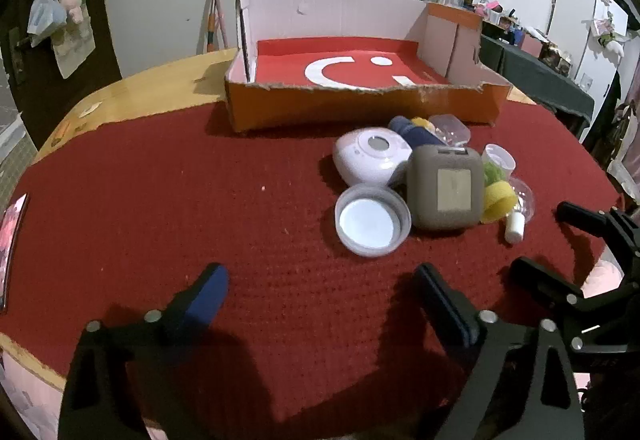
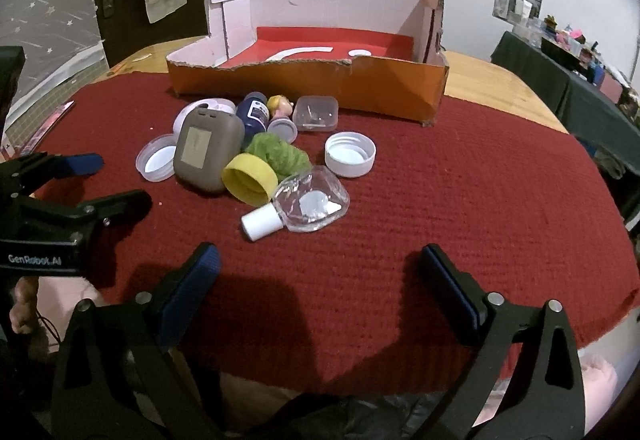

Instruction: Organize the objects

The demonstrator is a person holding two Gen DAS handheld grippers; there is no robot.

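The small objects lie in one heap on the red cloth (image 2: 440,200), just before the orange cardboard box (image 2: 392,88), and none is in the box yet. In the heap I see a grey square case (image 2: 208,150), a yellow cap (image 2: 250,178), a clear flat bottle (image 2: 310,202) with a white cap, a white lid (image 2: 350,153), a green fluffy thing (image 2: 280,156), a dark blue bottle (image 2: 254,114), a small clear box (image 2: 316,113) and a white round device (image 1: 370,158).

The box stands empty, with a red floor, and its near wall is low and torn.

The left gripper (image 1: 320,292) and the right gripper (image 2: 316,268) both hover above the cloth, near the heap, with the jaws wide apart and nothing between them. I judge that the sorting is only at its beginning: the first pick is not yet made.

The next move probably calls for one thing at the border of the heap, for example the clear bottle, which lies nearest to the right gripper. The things touch and overlap, so a careless grasp can push the neighbours.

There is much free cloth to the left and to the right of the heap, and the table edge is well apart.
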